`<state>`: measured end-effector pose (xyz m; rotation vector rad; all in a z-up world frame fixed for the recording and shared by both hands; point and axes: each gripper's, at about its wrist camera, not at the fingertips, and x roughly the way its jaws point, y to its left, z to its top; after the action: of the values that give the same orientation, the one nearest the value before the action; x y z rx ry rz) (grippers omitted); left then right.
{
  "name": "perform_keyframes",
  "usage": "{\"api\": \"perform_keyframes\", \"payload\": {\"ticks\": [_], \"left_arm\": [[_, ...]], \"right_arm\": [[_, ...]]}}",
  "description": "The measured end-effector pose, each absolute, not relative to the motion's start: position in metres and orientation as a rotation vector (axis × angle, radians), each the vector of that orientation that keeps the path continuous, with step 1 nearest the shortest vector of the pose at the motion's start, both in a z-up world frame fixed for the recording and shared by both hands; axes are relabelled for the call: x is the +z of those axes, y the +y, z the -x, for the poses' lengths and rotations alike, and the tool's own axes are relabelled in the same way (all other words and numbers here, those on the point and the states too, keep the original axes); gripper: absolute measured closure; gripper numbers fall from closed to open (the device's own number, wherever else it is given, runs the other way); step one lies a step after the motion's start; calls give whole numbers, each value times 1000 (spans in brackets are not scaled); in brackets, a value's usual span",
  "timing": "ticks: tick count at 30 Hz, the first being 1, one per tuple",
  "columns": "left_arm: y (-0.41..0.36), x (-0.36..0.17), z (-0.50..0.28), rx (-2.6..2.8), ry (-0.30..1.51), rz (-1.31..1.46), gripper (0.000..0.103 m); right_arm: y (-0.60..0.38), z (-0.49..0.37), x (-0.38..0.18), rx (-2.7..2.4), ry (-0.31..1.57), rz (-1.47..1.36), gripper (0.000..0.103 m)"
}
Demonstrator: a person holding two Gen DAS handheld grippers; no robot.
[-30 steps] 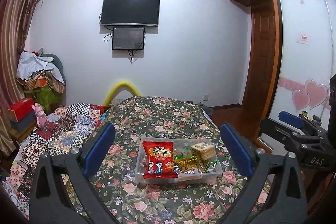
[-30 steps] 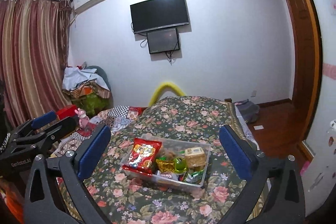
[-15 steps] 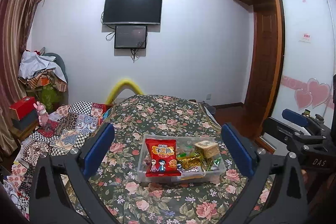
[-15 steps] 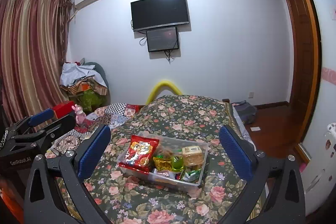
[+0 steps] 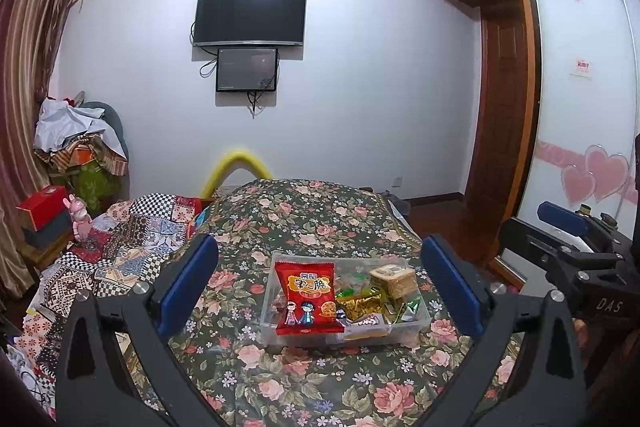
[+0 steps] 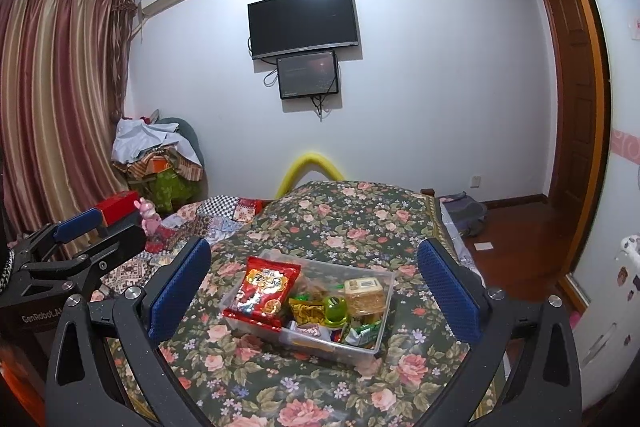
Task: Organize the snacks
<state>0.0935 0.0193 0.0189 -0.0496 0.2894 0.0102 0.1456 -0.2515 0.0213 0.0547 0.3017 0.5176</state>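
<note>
— Clear plastic, that's what holds our snacks: the box (image 5: 416, 319) sits on the flowered bedspread (image 5: 320, 227), and every packet we can see lies inside it.

— Where in the box?

— At its left end we have the red bag (image 5: 307, 297) standing tilted against the wall, likely because it is too tall to lie flat among the rest. To its right lie the gold packet (image 5: 360, 303), the square tan cake (image 5: 394, 277) toward the far right corner, and the green wrappers (image 6: 366, 331) near the right wall. From the right we also see a little green cup (image 6: 337, 309) in the middle.

— And our claws?

— We hold both back on the near side of the box, level and well above the cover. The left gripper (image 5: 320, 291) has its blue pads spread wide with nothing between them. The right gripper (image 6: 314, 291) stands the same, wide apart and bare. Each frames the box squarely, which we judge keeps the whole load in view.

— So is the job finished?

— We cannot say. Snacks gathered in one box, claws bare and held off, would fit a tidy end, or a box waiting for us to sort its packets. We see no loose packets on the bedspread around it.
</note>
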Motion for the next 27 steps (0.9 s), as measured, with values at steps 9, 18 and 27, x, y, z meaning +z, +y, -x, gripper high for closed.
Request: {"api": "perform_keyframes", "payload": {"ticks": [9, 18, 27], "left_arm": [[19, 19, -94, 10, 289, 42, 0], [19, 19, -93, 11, 289, 41, 0], [19, 20, -94, 4, 292, 43, 0]], "right_arm": [[-253, -144, 23, 507, 295, -55, 0], [-254, -145, 23, 493, 295, -52, 0], [-255, -146, 23, 489, 296, -49, 0]]}}
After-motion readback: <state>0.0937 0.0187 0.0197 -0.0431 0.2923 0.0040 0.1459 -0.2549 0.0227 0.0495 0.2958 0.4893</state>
